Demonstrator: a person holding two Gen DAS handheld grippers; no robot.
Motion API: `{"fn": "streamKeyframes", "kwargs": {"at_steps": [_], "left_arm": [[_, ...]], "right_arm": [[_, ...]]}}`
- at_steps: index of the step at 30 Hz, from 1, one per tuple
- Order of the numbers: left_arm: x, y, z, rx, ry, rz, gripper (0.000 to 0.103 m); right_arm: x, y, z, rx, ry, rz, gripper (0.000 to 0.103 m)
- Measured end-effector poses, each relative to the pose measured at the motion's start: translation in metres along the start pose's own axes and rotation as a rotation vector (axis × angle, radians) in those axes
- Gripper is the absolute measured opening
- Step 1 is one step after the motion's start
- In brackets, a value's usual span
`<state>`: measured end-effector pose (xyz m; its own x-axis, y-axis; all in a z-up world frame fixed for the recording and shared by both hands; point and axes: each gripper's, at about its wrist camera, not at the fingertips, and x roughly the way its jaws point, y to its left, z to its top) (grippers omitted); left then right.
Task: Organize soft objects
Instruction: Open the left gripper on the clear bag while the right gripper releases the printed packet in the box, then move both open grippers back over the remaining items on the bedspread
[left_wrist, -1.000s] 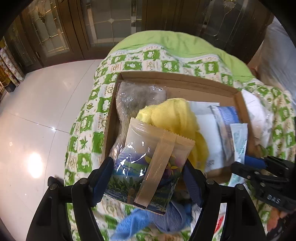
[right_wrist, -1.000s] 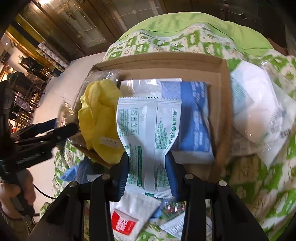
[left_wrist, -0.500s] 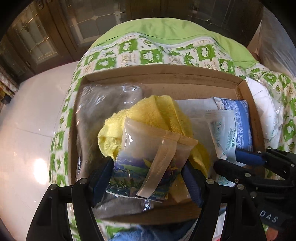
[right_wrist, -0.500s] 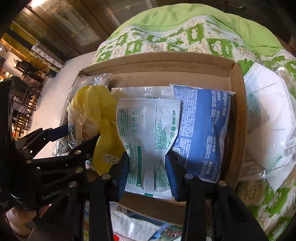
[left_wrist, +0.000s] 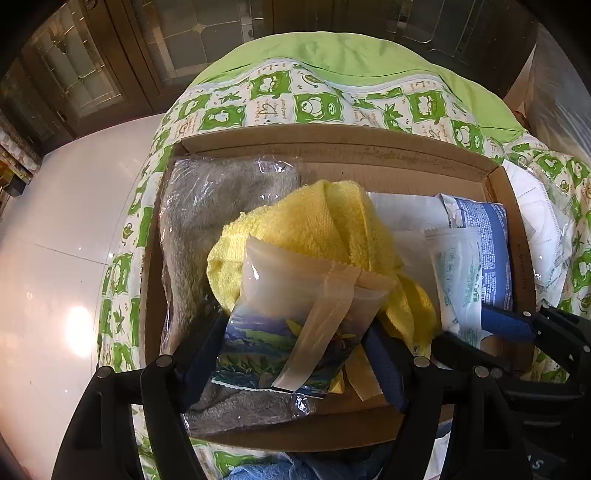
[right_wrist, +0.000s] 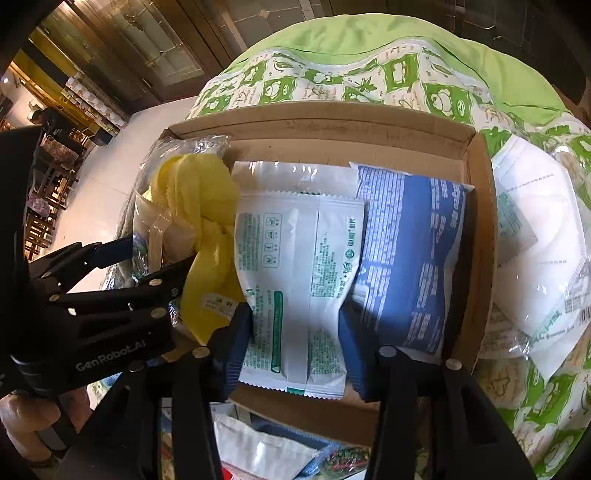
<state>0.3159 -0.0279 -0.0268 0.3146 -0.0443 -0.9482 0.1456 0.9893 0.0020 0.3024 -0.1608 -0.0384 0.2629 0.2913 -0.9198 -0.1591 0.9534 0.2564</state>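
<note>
Plastic film wraps both packets in hand, so each is judged light, limp and somewhat slippery, best taken across a sealed edge or low on the body where the film bunches. The printed pouch (left_wrist: 295, 321), with its landscape picture and a strip of tape down the front, is pinched at its lower half between the fingers of the left gripper (left_wrist: 295, 354), one finger on each side edge. It is held over the cardboard box (left_wrist: 332, 140), lying against the yellow towel (left_wrist: 317, 221) and above a bagged grey cloth (left_wrist: 207, 206). The white-and-green sachet (right_wrist: 299, 280) is clamped by its lower part between the fingers of the right gripper (right_wrist: 295, 347), its top leaning over the blue packet (right_wrist: 410, 258) inside the same box. The box rests on a bed covered by a green frog-print quilt (right_wrist: 332, 77). A bagged white mask (right_wrist: 535, 236) lies outside the box's right wall. Since neither packet is stiff, sagging is to be expected when the grip is let go; nothing fragile is apparent.
</note>
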Motion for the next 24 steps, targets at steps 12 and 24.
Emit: {"fn": "streamKeyframes", "kwargs": {"at_steps": [12, 24], "left_arm": [[-0.025, 0.004, -0.021, -0.001, -0.029, 0.019, 0.080], [-0.083, 0.030, -0.112, -0.052, -0.124, 0.040, 0.089]], "right_arm": [[-0.025, -0.006, -0.023, 0.021, -0.029, 0.031, 0.058], [-0.044, -0.005, -0.080, 0.002, -0.045, 0.026, 0.064]]}}
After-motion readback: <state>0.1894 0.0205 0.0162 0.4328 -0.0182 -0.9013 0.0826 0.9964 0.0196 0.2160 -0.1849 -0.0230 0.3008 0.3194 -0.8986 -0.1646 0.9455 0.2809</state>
